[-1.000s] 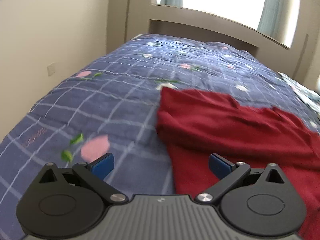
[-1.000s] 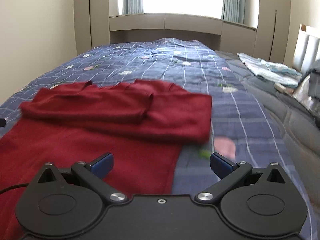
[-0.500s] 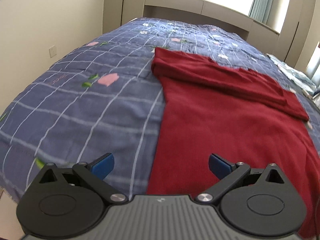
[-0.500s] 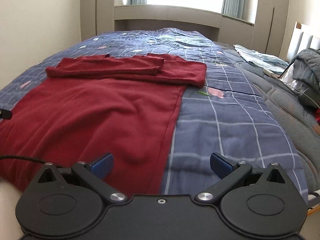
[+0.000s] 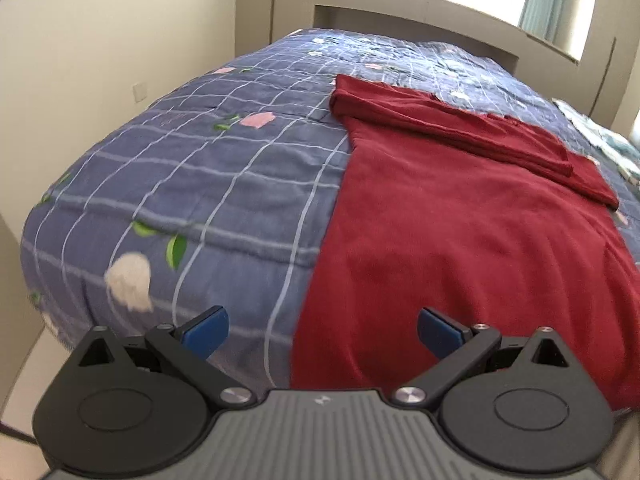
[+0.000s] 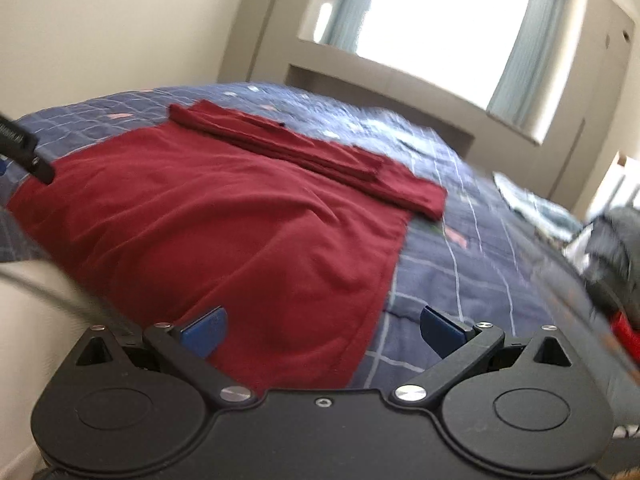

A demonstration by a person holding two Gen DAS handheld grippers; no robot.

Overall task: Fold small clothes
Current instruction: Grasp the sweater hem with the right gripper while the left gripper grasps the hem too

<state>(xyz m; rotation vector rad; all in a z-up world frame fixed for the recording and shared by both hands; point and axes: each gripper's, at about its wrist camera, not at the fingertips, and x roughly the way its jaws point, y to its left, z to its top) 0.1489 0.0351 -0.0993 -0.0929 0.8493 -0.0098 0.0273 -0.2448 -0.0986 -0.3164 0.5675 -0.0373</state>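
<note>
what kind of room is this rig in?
A bedroom, most likely: a bed under a blue checked quilt, a curtained window behind it, and a red garment laid out for folding. Both grippers open, empty.

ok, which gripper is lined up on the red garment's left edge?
The left gripper: the red garment's left side edge runs between its open fingers. The right gripper straddles the opposite edge, also open, holding nothing.

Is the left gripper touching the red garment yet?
Cannot tell. In the left wrist view the left gripper is open over the red garment at its near left edge, but no clear gap or contact shows; the fingers overlap the cloth in the picture only.
</note>
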